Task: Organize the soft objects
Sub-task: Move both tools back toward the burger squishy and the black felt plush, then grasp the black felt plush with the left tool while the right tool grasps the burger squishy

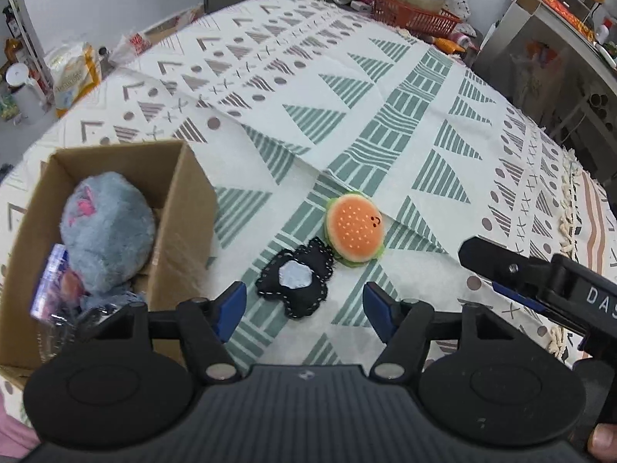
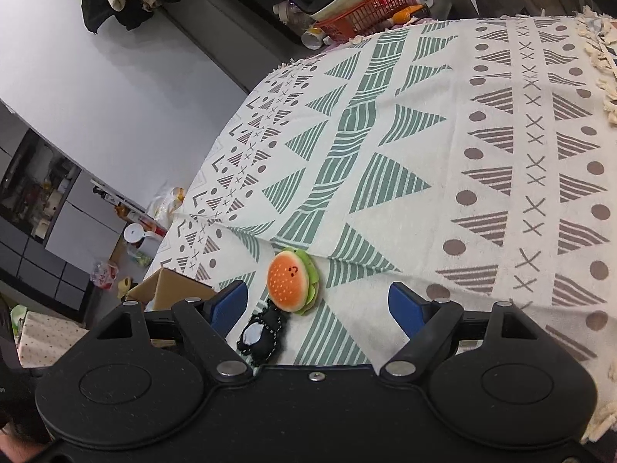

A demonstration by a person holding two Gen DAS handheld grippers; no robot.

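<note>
Here, a patterned cloth (image 1: 385,123) covers the table, clutter and an orange basket (image 1: 414,13) at its far edge. Both the left gripper (image 1: 304,303) and right gripper (image 2: 318,303) are spread, empty; burger plush (image 1: 354,229) and black plush (image 1: 295,283) lie just ahead, cardboard box (image 1: 185,208) leftward.

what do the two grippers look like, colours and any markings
Both are matte black plastic. The left gripper has blue pads on its fingertips, two round discs on its base beside a ribbed grey panel, and silver pivot screws. The right gripper is built the same, with blue pads; seen from the left wrist camera, its side carries white letters starting "DAS". A pink sleeve shows at the corner.
</note>
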